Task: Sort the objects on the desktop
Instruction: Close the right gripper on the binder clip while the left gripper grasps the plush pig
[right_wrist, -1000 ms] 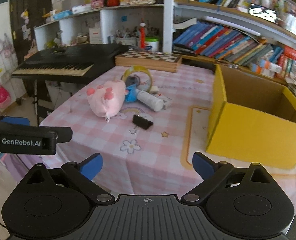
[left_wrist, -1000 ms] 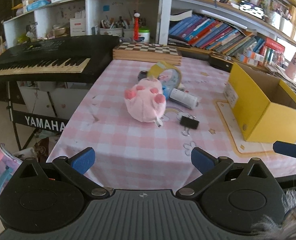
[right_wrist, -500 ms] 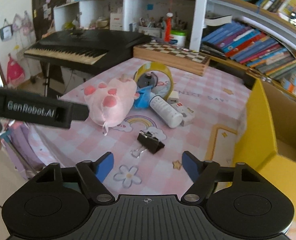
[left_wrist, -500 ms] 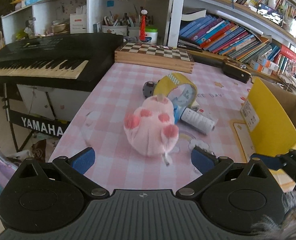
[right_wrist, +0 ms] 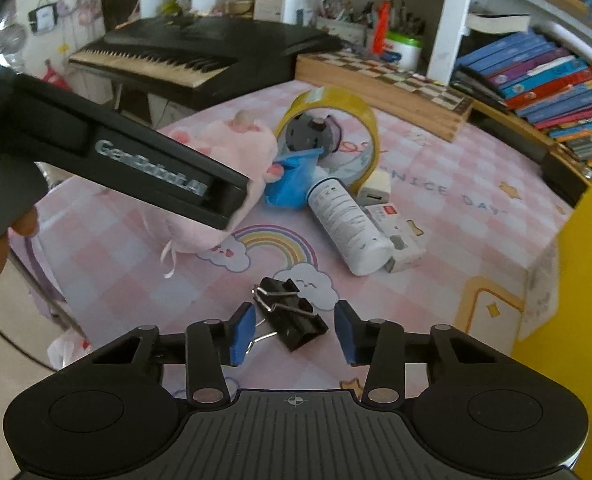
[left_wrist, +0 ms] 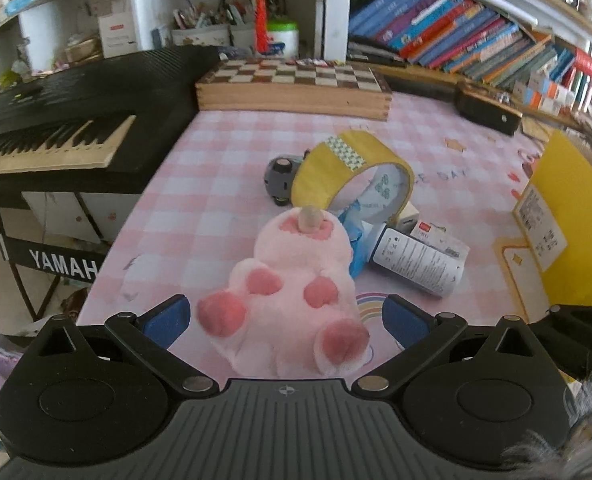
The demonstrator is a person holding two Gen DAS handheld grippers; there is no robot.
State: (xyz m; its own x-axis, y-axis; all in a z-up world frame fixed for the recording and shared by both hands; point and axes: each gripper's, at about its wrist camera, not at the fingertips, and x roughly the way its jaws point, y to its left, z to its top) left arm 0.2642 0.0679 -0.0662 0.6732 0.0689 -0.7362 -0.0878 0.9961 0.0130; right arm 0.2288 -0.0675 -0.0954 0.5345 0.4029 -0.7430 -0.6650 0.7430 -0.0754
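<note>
A pink plush toy (left_wrist: 296, 292) lies on the pink checked tablecloth (left_wrist: 215, 200), feet toward the camera. My left gripper (left_wrist: 283, 322) is open, its blue pads on either side of the plush's near end without pressing it. A black binder clip (right_wrist: 291, 320) lies on the cloth near the front edge. My right gripper (right_wrist: 293, 334) straddles it. Its jaws are closing, with a gap still showing on each side of the clip's body. In the right wrist view the left gripper's black finger (right_wrist: 215, 196) covers part of the plush (right_wrist: 231, 148).
Behind the plush stand a yellow tape roll (left_wrist: 352, 172), a grey toy car (left_wrist: 279, 176), a blue packet (right_wrist: 291, 178), a white bottle (right_wrist: 344, 224) and a small white box (right_wrist: 400, 236). An open yellow box (right_wrist: 588, 280) is at the right. A chessboard (left_wrist: 296, 84) and keyboard (left_wrist: 55, 120) are behind.
Both grippers have moved forward and down toward the table. The left one now reaches around the plush. The right one has come over the binder clip and its jaws have narrowed a lot.
</note>
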